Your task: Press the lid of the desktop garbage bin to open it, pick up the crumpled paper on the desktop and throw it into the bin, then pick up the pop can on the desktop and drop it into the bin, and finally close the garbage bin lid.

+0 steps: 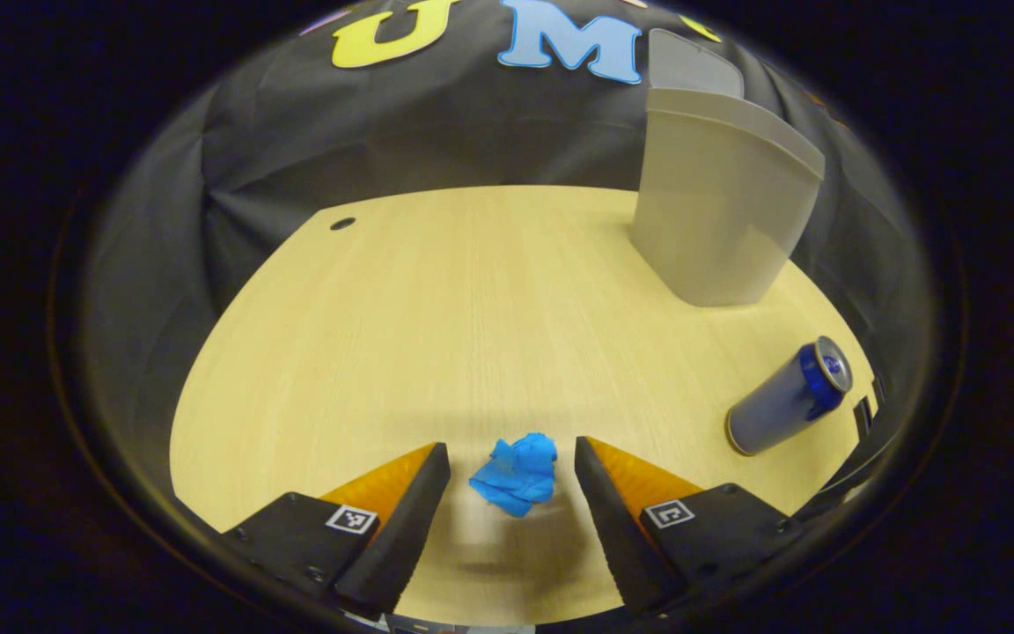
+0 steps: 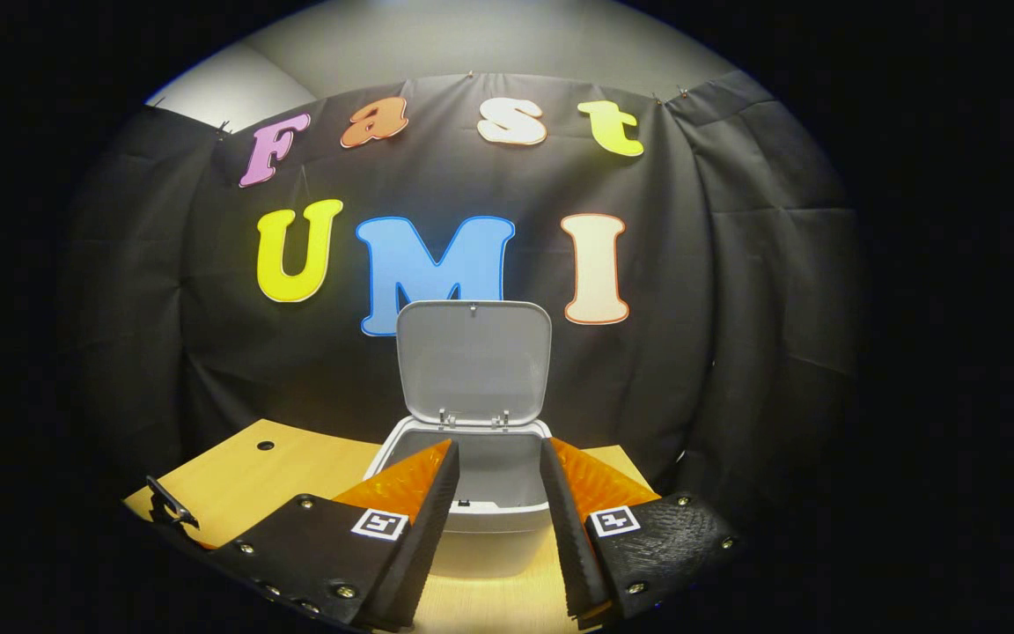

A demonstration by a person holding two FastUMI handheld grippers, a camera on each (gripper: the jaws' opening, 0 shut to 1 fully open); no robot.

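Note:
In the left gripper view a blue crumpled paper (image 1: 517,473) lies on the wooden desktop (image 1: 437,335), between the fingers of my open left gripper (image 1: 512,458), with gaps on both sides. A blue pop can (image 1: 790,396) lies on its side at the right. The grey garbage bin (image 1: 718,198) stands at the far right, its lid raised. In the right gripper view the bin (image 2: 481,519) is straight ahead with its lid (image 2: 473,361) standing upright and open. My right gripper (image 2: 500,453) hovers open just in front of the bin's mouth, holding nothing.
A small dark hole (image 1: 342,224) sits in the desktop near its far left corner. The black cloth wall closes off the back and sides of the desk. Part of the other gripper (image 2: 168,504) shows at the left edge of the right gripper view.

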